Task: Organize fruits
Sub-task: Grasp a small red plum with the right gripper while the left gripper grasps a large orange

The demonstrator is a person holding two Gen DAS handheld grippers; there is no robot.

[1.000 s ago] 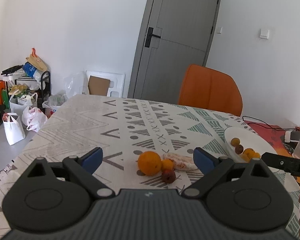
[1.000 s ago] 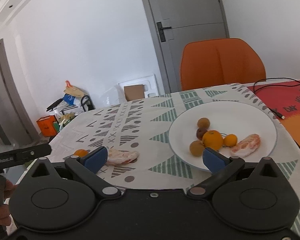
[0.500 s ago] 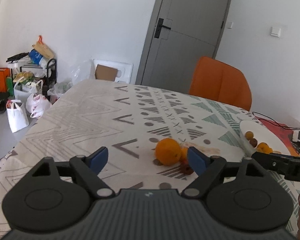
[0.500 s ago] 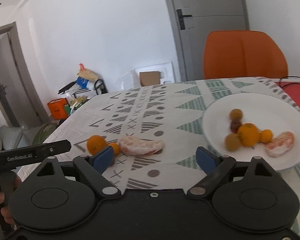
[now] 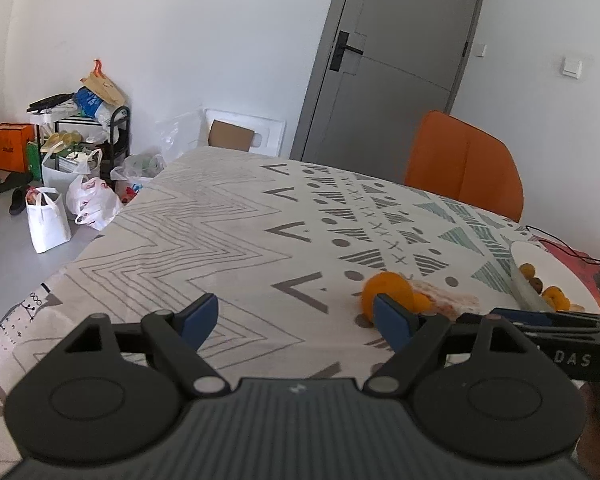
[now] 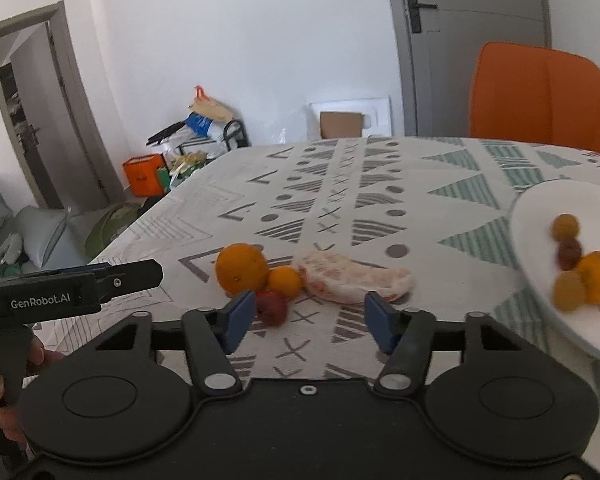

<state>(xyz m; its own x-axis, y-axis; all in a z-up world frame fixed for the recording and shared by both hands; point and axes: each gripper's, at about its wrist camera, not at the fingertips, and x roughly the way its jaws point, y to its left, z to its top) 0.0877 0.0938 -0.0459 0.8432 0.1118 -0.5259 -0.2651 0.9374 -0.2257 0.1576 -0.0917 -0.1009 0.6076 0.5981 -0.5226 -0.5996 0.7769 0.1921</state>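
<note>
On the patterned tablecloth lie a large orange (image 6: 241, 268), a small orange (image 6: 285, 281), a dark red fruit (image 6: 272, 307) and a peeled citrus piece (image 6: 352, 278). My right gripper (image 6: 308, 320) is open and empty, just in front of them. A white plate (image 6: 540, 208) at the right holds several fruits (image 6: 580, 276). In the left wrist view my left gripper (image 5: 296, 320) is open and empty; the large orange (image 5: 386, 288) sits behind its right finger and the plate (image 5: 540, 256) is far right.
An orange chair (image 5: 464, 164) stands behind the table by a grey door (image 5: 392, 56). Bags and a rack (image 5: 72, 168) clutter the floor at the left. Cables and a red mat (image 5: 572, 256) lie beyond the plate. The table's left edge (image 5: 100, 236) drops to the floor.
My right gripper has swung left from the plate to the loose fruits. My left gripper has turned left, so the fruits have slid to its right side.
</note>
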